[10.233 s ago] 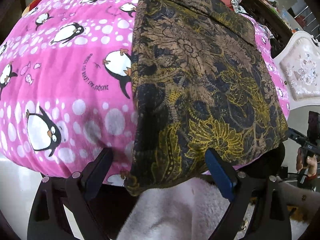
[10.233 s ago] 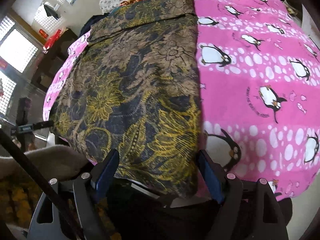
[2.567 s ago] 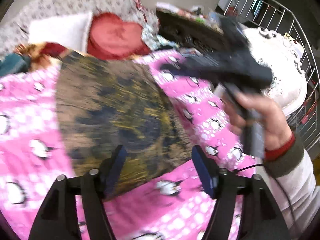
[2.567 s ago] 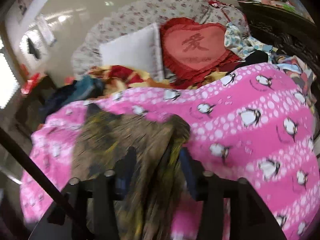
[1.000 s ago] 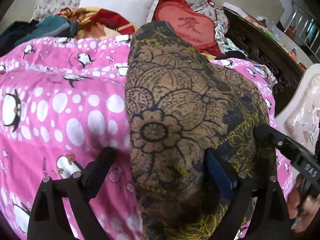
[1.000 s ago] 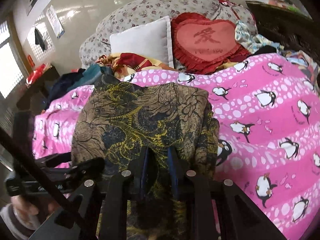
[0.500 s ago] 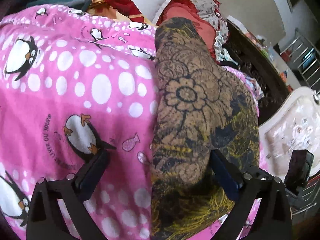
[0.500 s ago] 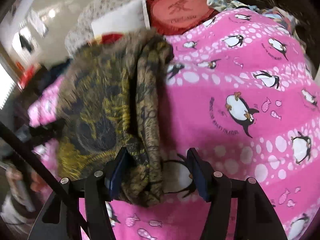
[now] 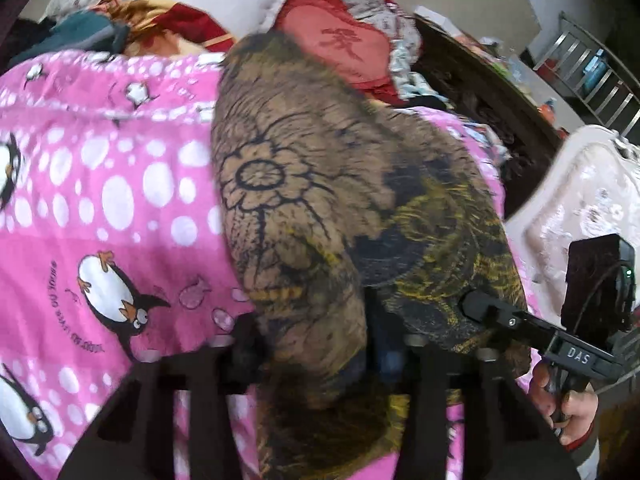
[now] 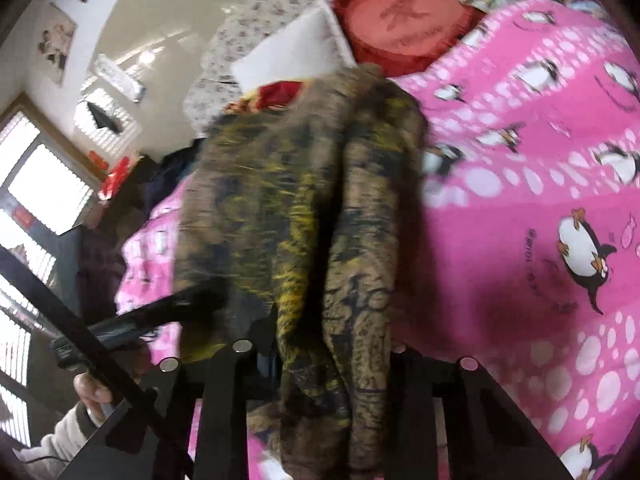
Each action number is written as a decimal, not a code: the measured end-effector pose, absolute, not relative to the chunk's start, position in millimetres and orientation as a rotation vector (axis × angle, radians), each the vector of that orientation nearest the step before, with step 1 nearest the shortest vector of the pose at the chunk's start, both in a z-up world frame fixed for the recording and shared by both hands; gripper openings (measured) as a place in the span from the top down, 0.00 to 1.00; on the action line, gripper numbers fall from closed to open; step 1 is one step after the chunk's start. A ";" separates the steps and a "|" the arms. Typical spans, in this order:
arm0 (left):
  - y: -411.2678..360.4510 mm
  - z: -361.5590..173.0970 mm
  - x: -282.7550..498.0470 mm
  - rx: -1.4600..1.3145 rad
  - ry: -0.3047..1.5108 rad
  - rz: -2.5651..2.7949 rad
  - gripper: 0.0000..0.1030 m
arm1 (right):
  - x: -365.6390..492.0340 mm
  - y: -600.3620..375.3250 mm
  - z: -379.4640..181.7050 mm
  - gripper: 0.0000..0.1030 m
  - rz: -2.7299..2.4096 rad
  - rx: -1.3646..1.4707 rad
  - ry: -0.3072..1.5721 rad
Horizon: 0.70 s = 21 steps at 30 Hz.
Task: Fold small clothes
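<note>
Pink penguin blanket (image 9: 100, 200) under both tongs | left gripper (image 9: 316, 344), right gripper (image 10: 332, 344) closing onto brown patterned garment (image 9: 320, 184), released moments ago | next fold starting.

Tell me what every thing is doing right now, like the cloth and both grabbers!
Brown patterned cloth: bunched up, folded over, lying on the blanket.
Left gripper: jaws closing, cloth between them.
Right gripper: jaws closing, a fold of cloth between them.
Pink penguin blanket: spread out under the cloth.
Red heart pillow: propped at the head of the bed.
</note>
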<state>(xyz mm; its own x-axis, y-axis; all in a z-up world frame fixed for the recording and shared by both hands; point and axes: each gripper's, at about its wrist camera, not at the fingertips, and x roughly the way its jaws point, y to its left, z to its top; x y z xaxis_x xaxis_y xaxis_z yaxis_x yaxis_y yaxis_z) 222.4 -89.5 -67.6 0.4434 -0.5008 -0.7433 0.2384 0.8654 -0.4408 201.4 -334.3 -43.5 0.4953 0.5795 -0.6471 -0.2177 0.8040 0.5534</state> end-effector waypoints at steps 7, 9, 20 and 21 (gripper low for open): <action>-44.7 -9.7 170.3 -0.275 0.984 -0.501 0.68 | 146.2 -302.3 12.9 0.71 0.634 0.391 0.894; -33.9 -4.7 143.7 -0.231 0.993 -0.498 0.68 | 124.5 -291.5 14.0 0.71 0.679 0.376 0.912; 10.6 -65.9 14.6 -0.127 1.073 -0.360 0.54 | 45.4 -248.0 -64.1 0.50 0.707 0.252 1.189; 12.5 -61.6 12.6 -0.123 1.066 -0.353 0.49 | 44.3 -254.2 -54.6 0.49 0.673 0.231 1.164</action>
<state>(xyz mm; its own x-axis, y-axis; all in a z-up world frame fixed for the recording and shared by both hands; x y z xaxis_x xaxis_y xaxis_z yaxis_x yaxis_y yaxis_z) 12.6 12.5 -61.6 0.4335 -0.3419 -0.8338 0.2239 0.9371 -0.2678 44.3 -254.2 -54.6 0.2277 0.5976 -0.7688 -0.3679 0.7838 0.5003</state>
